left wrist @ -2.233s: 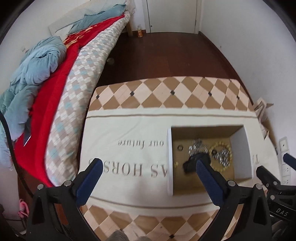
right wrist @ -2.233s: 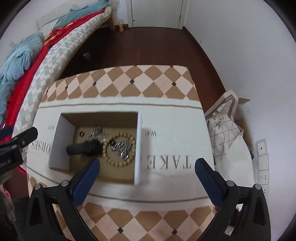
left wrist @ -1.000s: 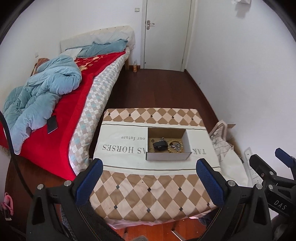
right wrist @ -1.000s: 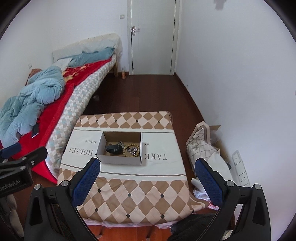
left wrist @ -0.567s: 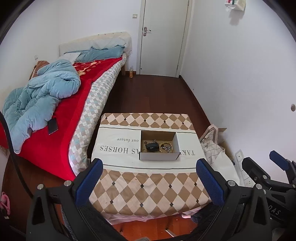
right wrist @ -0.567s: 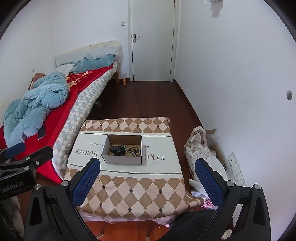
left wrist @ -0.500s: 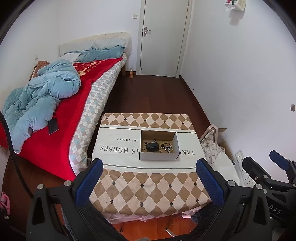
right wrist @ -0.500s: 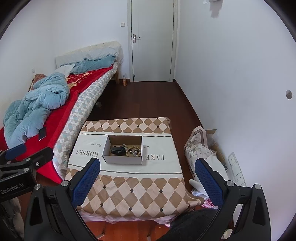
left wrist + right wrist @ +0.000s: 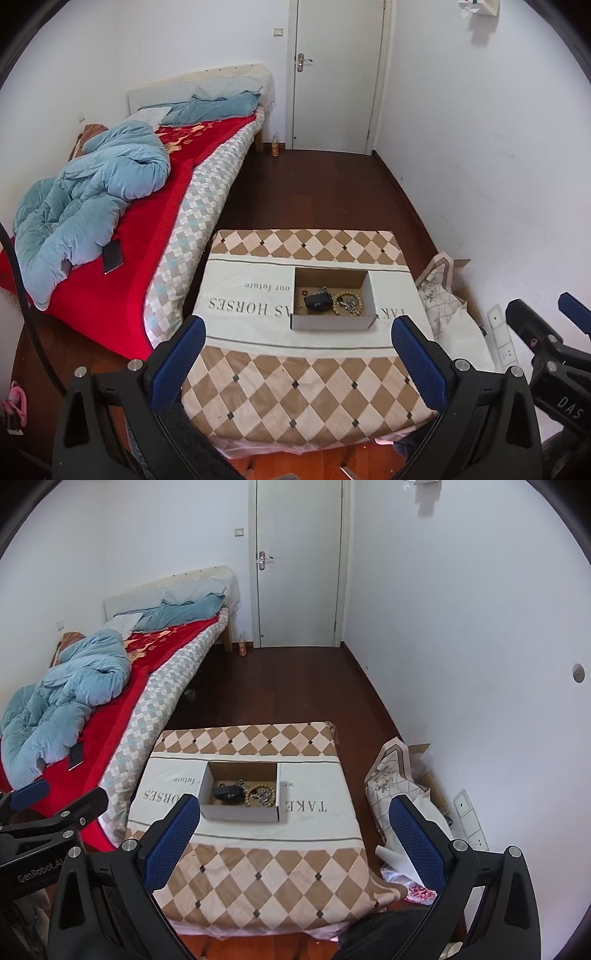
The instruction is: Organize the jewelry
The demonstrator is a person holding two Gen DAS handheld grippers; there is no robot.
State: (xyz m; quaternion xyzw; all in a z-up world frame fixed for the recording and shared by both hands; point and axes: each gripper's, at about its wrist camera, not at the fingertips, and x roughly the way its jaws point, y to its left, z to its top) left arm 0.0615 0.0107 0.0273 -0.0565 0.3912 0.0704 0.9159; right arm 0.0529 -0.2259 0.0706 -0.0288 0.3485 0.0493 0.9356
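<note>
A small open cardboard box (image 9: 332,321) sits on the cloth-covered table (image 9: 295,384); it also shows in the right wrist view (image 9: 240,812). Inside lie a black pouch (image 9: 317,301), a wooden bead bracelet (image 9: 338,304), silver chains (image 9: 351,303) and a small dark ring (image 9: 304,293). My left gripper (image 9: 295,343) is open and empty, held high and well back from the table. My right gripper (image 9: 291,821) is also open and empty, equally far back. Each gripper shows at the edge of the other's view.
A bed (image 9: 122,236) with a red blanket and blue duvet stands left of the table. A patterned bag (image 9: 399,786) and wall sockets (image 9: 469,819) lie to the right. A white door (image 9: 336,74) and dark wood floor (image 9: 317,192) are beyond.
Both grippers have pulled up and far back from the box, where they were close over it; over the last half second they barely move. The box contents stay put.
</note>
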